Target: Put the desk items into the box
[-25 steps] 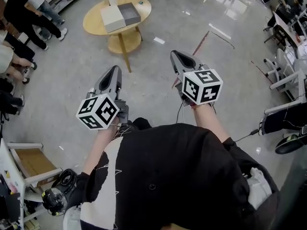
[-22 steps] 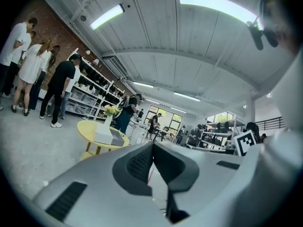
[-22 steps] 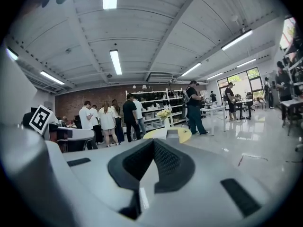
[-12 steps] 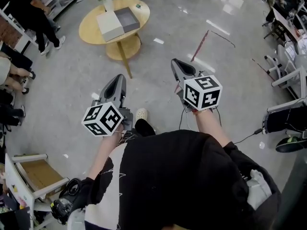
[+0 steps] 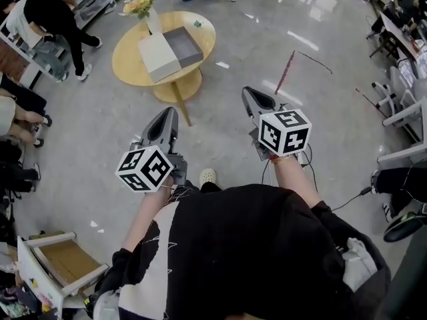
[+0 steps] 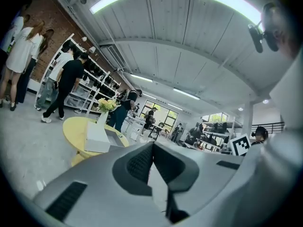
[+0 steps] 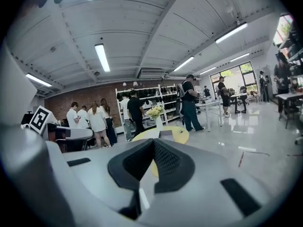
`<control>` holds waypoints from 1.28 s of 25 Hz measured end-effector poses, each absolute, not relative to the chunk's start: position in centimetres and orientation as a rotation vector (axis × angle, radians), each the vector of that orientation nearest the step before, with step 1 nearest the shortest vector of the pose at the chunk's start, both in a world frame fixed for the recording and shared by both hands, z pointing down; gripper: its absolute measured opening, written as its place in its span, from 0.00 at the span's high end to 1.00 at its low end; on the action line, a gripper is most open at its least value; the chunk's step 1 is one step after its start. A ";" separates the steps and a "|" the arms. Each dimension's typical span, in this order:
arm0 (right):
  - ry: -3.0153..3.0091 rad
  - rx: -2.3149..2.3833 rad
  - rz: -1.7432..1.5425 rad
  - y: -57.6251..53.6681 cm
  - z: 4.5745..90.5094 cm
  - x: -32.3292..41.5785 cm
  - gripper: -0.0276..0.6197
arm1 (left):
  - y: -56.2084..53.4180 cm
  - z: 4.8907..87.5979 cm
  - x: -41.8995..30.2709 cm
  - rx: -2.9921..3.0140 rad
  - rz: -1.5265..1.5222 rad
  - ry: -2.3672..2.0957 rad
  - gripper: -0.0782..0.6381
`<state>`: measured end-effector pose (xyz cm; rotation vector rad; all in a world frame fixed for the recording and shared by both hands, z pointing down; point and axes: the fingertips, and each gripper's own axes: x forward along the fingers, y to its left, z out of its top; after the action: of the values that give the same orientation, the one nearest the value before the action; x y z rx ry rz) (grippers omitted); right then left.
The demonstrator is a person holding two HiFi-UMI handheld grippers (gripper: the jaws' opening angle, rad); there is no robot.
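both grippers were closed and empty. the left gripper had its jaws pressed together with nothing between them, and the right gripper was the same. both hung over the bare floor, well apart from the round table, and pointed toward it.

near the middle of the table stood the open grey box. a white lid, as it seemed to be, lay touching the box on the side toward the table's left. at the far left edge of the table stood a vase with flowers. near the far right edge lay a small green thing, too small to name.

i judged the small green thing to be light and easy to pinch at its middle from above. the vase looked fragile and top-heavy, so it would be better taken low on its body, gently. the box seemed to be stiff, light card.
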<state>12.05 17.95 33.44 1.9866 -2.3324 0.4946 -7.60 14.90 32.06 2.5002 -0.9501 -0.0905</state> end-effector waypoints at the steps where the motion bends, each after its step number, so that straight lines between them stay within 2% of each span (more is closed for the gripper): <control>1: -2.332 1.989 0.494 17.1 33.4 11.9 0.95 | 14.0 32.2 -7.7 2.499 -0.084 -0.949 0.88; 18: -2.303 2.059 0.434 6.8 32.0 10.1 0.95 | 1.5 30.4 -8.4 2.572 -0.112 -0.854 0.88; 32: -2.245 2.079 0.433 4.5 31.6 10.7 0.95 | -1.9 30.1 -6.6 2.585 -0.138 -0.754 0.88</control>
<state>10.71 4.48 31.56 2.0794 -2.2450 0.4332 -6.62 -1.85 30.10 2.5847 -0.7542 -0.1381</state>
